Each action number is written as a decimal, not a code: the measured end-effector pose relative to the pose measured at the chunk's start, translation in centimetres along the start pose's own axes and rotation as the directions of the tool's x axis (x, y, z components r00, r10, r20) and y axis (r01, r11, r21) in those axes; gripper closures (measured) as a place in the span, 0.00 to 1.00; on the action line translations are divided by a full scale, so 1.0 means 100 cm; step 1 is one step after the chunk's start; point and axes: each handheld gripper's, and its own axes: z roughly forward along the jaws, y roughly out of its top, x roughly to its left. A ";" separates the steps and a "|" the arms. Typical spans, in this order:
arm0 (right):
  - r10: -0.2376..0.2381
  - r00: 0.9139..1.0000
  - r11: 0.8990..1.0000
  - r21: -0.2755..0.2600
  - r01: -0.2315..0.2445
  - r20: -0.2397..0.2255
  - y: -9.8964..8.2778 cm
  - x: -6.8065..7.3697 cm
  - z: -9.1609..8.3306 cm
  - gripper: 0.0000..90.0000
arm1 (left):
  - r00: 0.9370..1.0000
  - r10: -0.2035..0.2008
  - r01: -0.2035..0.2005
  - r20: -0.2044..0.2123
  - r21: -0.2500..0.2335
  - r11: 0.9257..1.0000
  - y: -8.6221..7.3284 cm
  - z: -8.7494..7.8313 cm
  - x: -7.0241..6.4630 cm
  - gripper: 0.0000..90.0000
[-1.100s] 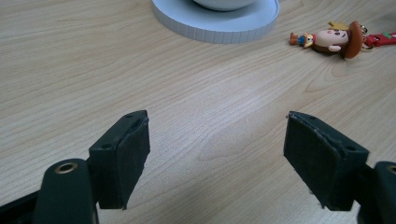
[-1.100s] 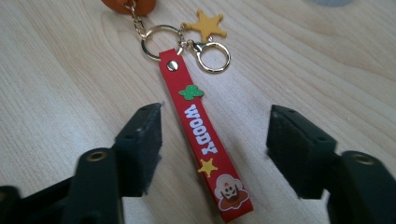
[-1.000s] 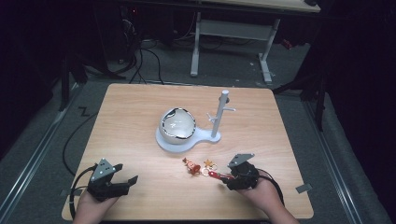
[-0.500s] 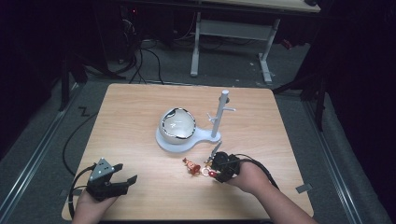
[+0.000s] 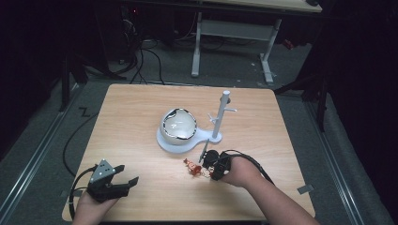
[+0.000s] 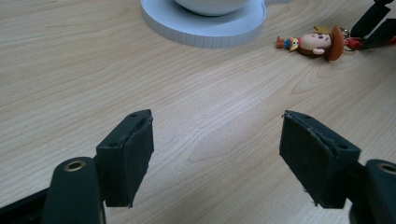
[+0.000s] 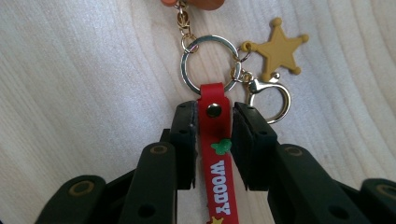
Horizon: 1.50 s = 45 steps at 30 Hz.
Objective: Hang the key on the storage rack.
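A Woody keychain lies on the wooden table: a small cowboy figure point(image 5: 191, 165) point(image 6: 317, 41), a key ring point(image 7: 210, 63), a yellow star charm point(image 7: 279, 49), a gold clasp point(image 7: 268, 98) and a red strap point(image 7: 215, 149). My right gripper point(image 5: 210, 166) point(image 7: 214, 116) points at it from the right. Its jaws have just been closing, and both pads now press on the red strap just below the ring. My left gripper point(image 5: 126, 180) point(image 6: 217, 140) rests near the front left of the table, open, with nothing between its jaws.
A white stand point(image 5: 206, 136) point(image 6: 205, 28) sits mid-table, carrying a round white bowl-like piece point(image 5: 178, 125) and an upright post with pegs point(image 5: 220, 117), just behind the keychain. The table's front edge runs close below both hands. A metal desk frame point(image 5: 234, 28) stands beyond the table.
The right hand slid left along the table to the keychain, and its jaws closed around the red strap. The left hand and gripper stayed where they were.
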 end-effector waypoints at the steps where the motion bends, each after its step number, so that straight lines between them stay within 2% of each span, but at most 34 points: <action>1: 0.000 1.000 1.000 0.000 0.000 0.000 0.000 0.000 0.000 0.78 | 1.000 0.000 0.000 0.000 0.000 1.000 0.000 0.000 0.000 0.30; 4: -0.014 1.000 1.000 0.017 0.015 -0.017 0.001 0.005 0.000 0.79 | 1.000 0.000 0.000 0.000 0.002 1.000 0.000 0.000 0.000 0.30; 5: -0.036 0.999 0.999 0.025 0.037 -0.023 0.001 0.012 0.000 0.79 | 1.000 0.004 -0.004 0.000 0.005 1.000 0.000 0.001 -0.001 0.30; 8: -0.041 0.999 0.999 0.021 0.041 -0.011 0.000 0.016 -0.001 0.77 | 1.000 0.005 -0.005 0.002 0.004 1.000 0.000 0.001 -0.001 0.30; 9: -0.035 0.999 0.999 0.010 0.035 0.001 -0.001 0.017 -0.003 0.73 | 1.000 0.006 -0.006 0.003 0.005 1.000 0.000 0.001 -0.001 0.30; 13: -0.016 1.000 1.000 0.005 0.016 -0.008 -0.003 0.014 -0.001 0.71 | 1.000 0.010 -0.010 0.005 0.007 1.000 0.001 0.001 -0.002 0.30; 15: -0.024 1.000 1.000 0.017 0.025 -0.013 -0.004 0.014 0.002 0.71 | 1.000 0.010 -0.010 0.004 0.009 1.000 0.001 0.001 -0.002 0.30; 18: -0.030 0.999 1.000 -0.005 0.030 -0.017 -0.002 0.016 0.003 0.69 | 1.000 0.006 -0.006 0.005 0.009 1.000 0.000 0.002 -0.002 0.30; 21: -0.053 0.998 0.999 -0.004 0.053 -0.014 -0.001 0.017 0.003 0.70 | 1.000 0.006 -0.006 0.006 0.009 1.000 0.000 0.002 -0.002 0.30; 22: -0.037 0.999 0.999 0.004 0.037 -0.008 0.000 0.017 0.003 0.66 | 1.000 0.008 -0.008 0.005 0.009 1.000 0.000 0.002 -0.002 0.30; 24: -0.033 0.999 0.999 0.007 0.033 -0.010 0.000 0.017 0.004 0.64 | 1.000 0.006 -0.006 0.006 0.010 1.000 0.000 0.002 -0.002 0.30; 27: -0.013 0.999 0.999 0.032 0.014 -0.042 -0.001 0.012 0.004 0.62 | 1.000 0.005 -0.006 0.008 0.010 1.000 0.000 0.003 -0.002 0.30; 29: -0.026 0.999 0.999 0.044 0.028 -0.042 0.001 0.012 0.004 0.64 | 1.000 0.009 -0.009 0.010 0.011 1.000 0.000 0.003 -0.003 0.30; 31: -0.025 0.999 0.997 0.069 0.028 -0.045 0.005 0.010 0.004 0.72 | 1.000 0.010 -0.011 0.011 0.013 1.000 0.001 0.003 -0.003 0.30; 36: -0.041 0.998 0.996 0.072 0.044 -0.043 0.007 0.013 0.004 0.82 | 1.000 0.010 -0.010 0.010 0.011 1.000 0.000 0.002 -0.003 0.30; 45: -0.035 0.999 0.995 0.090 0.038 -0.035 0.009 0.015 0.004 0.83 | 1.000 0.009 -0.009 0.013 0.012 1.000 0.000 0.002 -0.002 0.30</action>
